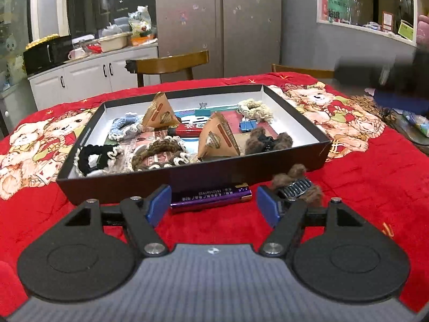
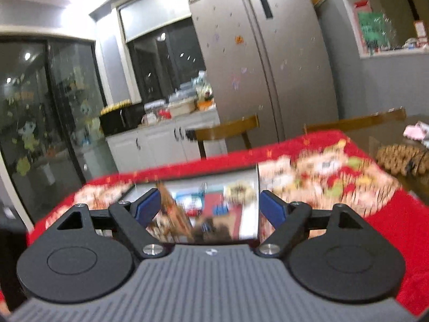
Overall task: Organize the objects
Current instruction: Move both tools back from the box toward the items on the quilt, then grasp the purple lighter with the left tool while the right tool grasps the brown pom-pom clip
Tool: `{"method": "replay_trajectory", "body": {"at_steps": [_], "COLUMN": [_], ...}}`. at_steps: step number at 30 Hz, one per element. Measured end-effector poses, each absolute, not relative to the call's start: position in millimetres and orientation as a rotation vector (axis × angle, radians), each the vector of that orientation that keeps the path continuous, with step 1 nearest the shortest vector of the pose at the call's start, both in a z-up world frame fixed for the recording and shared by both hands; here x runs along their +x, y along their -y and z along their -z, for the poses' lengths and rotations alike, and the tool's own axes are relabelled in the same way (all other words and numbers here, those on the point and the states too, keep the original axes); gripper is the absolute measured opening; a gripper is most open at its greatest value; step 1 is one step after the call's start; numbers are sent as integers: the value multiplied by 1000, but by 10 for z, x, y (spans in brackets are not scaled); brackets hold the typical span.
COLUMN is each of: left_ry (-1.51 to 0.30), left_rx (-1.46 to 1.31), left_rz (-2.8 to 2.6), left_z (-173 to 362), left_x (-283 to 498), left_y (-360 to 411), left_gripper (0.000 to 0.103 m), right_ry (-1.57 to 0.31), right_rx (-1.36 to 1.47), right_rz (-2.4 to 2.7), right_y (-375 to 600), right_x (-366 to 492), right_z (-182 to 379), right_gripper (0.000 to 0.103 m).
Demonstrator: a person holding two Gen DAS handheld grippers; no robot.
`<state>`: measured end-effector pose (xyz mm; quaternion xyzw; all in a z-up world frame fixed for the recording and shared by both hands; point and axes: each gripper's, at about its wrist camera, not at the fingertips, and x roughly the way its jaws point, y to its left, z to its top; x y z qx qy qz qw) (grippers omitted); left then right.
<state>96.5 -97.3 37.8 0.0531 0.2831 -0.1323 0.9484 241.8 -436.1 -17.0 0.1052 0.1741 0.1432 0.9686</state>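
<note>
Both the left gripper (image 1: 213,205) and right gripper (image 2: 210,205) stood spread, empty. A purple lighter (image 1: 211,197) and furry clip (image 1: 297,185) lay before the box (image 1: 187,179); the right view blurred them.

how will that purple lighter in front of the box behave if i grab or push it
The purple lighter looks rigid, so it should not flex between pads. Its glossy body may be slippery, and it will probably slide on the red cloth rather than roll, since it lies flat on its side. It is likely light for its size.
</note>
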Motion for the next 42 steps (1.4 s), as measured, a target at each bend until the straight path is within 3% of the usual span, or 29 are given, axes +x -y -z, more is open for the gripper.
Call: {"method": "replay_trajectory", "body": {"at_steps": [10, 14, 16, 18, 23, 31, 34, 36, 38, 42], "left_ry": [-569, -609, -667, -652, -649, -640, -639, -640, -640, -642], "left_rx": [81, 105, 62, 11, 44, 4, 7, 31, 40, 46], "left_rz": [341, 266, 243, 240, 235, 213, 209, 206, 204, 203], "left_z": [-149, -101, -61, -73, -83, -72, -70, -68, -69, -69], "left_x": [1284, 1424, 1541, 1528, 1517, 1413, 1390, 1380, 1364, 1356], "left_y": [1057, 1119, 1056, 962, 973, 793, 771, 780, 783, 750], "left_gripper": [79, 94, 93, 85, 84, 84, 84, 84, 84, 85], "right_ry": [-503, -525, -535, -543, -562, -574, -596, -599, -623, -634], "right_rx": [294, 296, 291, 284, 299, 250, 206, 204, 201, 172], "right_rz": [-337, -378, -393, -403, -413, -397, -410, -415, -406, -403], "right_y": [4498, 4429, 4388, 4346, 4299, 4237, 4149, 4145, 4134, 4082], "right_x": [2588, 2578, 2583, 2570, 2583, 2569, 2585, 2591, 2623, 2630], "right_z": [520, 554, 576, 602, 653, 700, 720, 731, 748, 754], "right_gripper": [87, 87, 87, 87, 86, 78, 69, 56, 49, 47]}}
